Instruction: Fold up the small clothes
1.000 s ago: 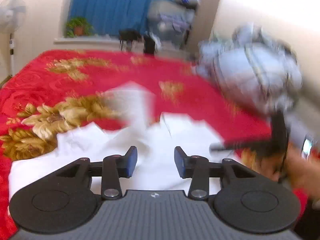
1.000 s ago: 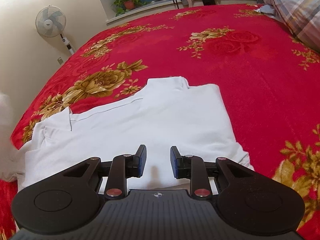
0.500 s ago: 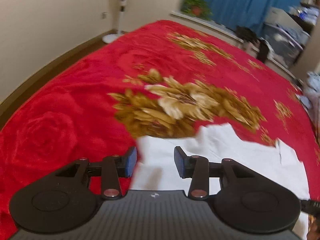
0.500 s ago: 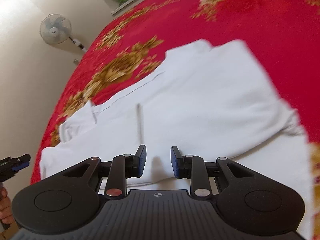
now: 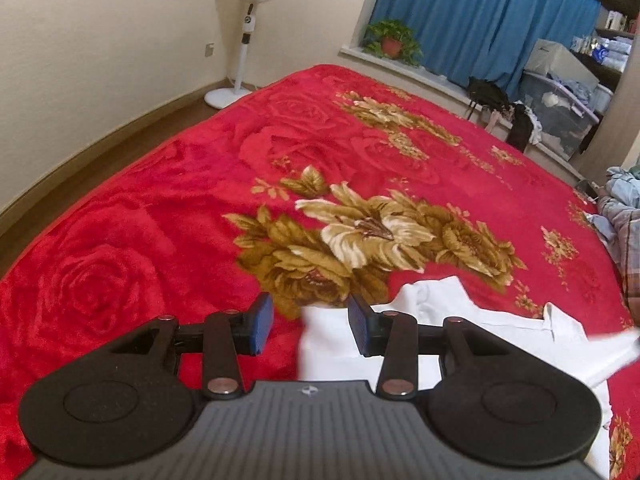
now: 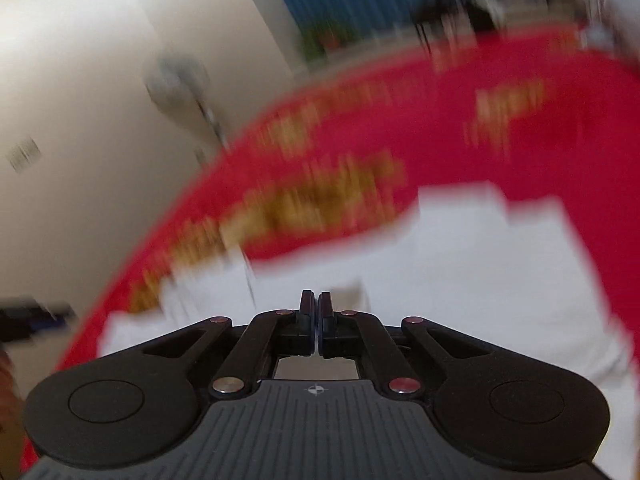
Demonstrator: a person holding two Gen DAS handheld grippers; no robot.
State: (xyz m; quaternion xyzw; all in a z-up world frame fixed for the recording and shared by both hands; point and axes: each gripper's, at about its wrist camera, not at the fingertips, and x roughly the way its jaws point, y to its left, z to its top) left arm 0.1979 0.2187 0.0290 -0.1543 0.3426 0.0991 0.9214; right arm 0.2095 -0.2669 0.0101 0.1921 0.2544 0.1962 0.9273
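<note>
Claw-wise, the right claw [image 6: 315, 320] is sitting pinched shut — whether on the white garment [image 6: 460, 280] is unclear — while the left claw [image 5: 306, 330] is hanging part-open over its corner on the bed [image 5: 160, 208], folding seemingly barely begun.

Around me is a bedroom with cream walls [image 5: 100, 32] and a strip of wooden floor [image 5: 120, 136] curving along the baseboard. A white pedestal fan [image 5: 250, 20] stands in the corner. Blue curtains [image 5: 480, 16] hang over a window ledge with a potted plant [image 5: 392, 42]. The bed wears a red blanket [image 5: 160, 208] patterned with gold flowers. Storage boxes [image 5: 560, 96] sit beyond its far edge.
</note>
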